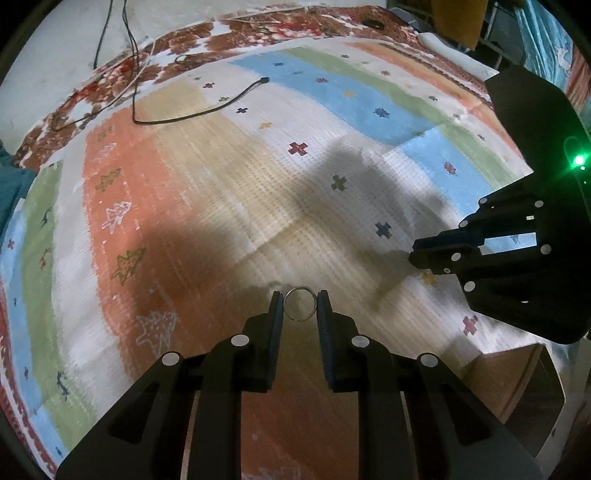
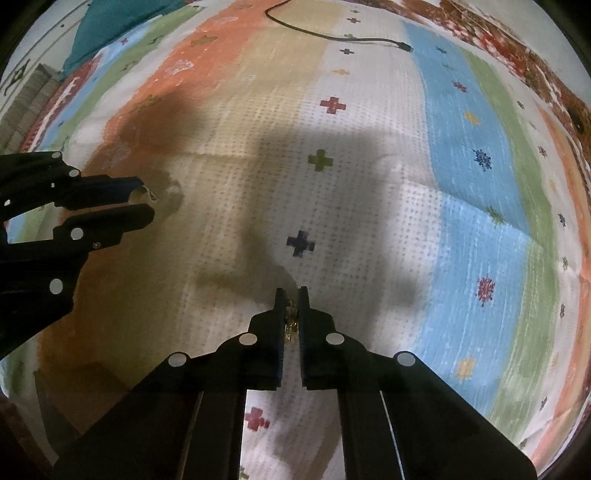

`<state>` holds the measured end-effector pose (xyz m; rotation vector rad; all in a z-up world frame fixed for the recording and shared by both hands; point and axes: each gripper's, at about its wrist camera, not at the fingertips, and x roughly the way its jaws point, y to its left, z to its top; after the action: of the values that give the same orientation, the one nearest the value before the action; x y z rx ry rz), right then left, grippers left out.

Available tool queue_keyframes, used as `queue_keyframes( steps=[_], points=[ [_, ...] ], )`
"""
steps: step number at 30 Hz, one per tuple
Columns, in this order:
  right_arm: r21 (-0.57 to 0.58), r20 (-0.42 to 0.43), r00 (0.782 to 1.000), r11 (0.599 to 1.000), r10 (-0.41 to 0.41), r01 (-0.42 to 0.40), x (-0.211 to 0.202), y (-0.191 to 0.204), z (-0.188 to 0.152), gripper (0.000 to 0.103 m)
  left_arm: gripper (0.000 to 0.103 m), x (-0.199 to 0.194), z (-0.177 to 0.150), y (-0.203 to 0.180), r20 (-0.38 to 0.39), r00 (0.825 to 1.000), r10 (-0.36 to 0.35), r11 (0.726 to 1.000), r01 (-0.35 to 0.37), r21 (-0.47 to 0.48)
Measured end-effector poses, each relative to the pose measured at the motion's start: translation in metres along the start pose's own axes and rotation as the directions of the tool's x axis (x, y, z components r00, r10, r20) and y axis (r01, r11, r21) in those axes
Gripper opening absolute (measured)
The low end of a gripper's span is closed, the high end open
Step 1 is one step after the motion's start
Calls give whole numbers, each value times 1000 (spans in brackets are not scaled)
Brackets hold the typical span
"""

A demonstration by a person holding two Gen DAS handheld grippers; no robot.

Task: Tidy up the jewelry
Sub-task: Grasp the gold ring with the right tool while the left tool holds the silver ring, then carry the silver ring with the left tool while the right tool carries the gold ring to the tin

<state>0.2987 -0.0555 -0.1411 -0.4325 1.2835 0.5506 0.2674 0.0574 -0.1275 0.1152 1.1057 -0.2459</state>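
Note:
My left gripper (image 1: pixel 300 303) is shut on a thin silver ring (image 1: pixel 300 295) and holds it upright between its fingertips, above a striped cloth. The ring also shows in the right wrist view (image 2: pixel 142 192), in the left gripper (image 2: pixel 142 201) at the far left. My right gripper (image 2: pixel 291 297) is shut on a small gold piece of jewelry (image 2: pixel 291 323) that sits deep between its fingers. In the left wrist view the right gripper (image 1: pixel 417 254) is at the right, its fingers close together.
A colourful striped cloth (image 1: pixel 221 166) with small crosses and trees covers the surface. A black cable (image 1: pixel 207 110) lies at the far side; it also shows in the right wrist view (image 2: pixel 332 35). A brown wooden box (image 1: pixel 517 376) sits at the near right edge.

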Motion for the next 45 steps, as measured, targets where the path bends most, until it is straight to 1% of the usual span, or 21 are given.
queue_keyframes(
  steps=[5,9,13,18,21,24,26,30,33,35,40,42,45],
  points=[
    [1,28,1000,1000,2,-2,-15,9,-5,7,18,-14,-5,-4,11,1000,19,1000,-18,-10],
    [4,64,998,1000,-5,5,-30,14,-10,7,18,-27,-7,-8,39,999,17,1000,-17,-17],
    [8,91,996,1000,-9,8,-43,6,-15,7,18,-34,-12,-12,53,998,27,999,-26,-24],
    [11,125,992,1000,-9,8,-56,12,-18,7,18,-44,-18,-16,66,997,39,999,-36,-40],
    [25,139,990,1000,3,-7,-63,13,-23,7,18,-51,-19,-23,75,996,46,998,-43,-44],
    [15,159,987,1000,4,-6,-71,19,-24,7,18,-59,-20,-30,82,995,58,997,-54,-59],
    [21,176,984,1000,7,-11,-77,20,-26,7,18,-63,-21,-33,84,993,85,994,-79,-69],
    [28,190,982,999,16,-22,-85,23,-32,7,18,-74,-22,-38,78,988,136,984,-126,-126],
    [9,206,979,1000,10,-12,-91,28,-37,7,18,-84,-25,-42,79,984,160,975,-145,-170],
    [16,216,976,1000,14,-18,-95,29,-40,7,18,-89,-27,-46,78,982,173,968,-155,-195],
    [26,232,972,999,22,-29,-103,33,-48,7,18,-99,-38,-46,44,980,192,935,-169,-313],
    [18,238,971,999,28,-33,-105,36,-52,7,18,-100,-43,-46,30,981,189,925,-168,-340],
    [17,248,968,999,40,-46,-111,40,-59,7,18,-104,-50,-51,27,977,210,921,-189,-340]
  ],
)
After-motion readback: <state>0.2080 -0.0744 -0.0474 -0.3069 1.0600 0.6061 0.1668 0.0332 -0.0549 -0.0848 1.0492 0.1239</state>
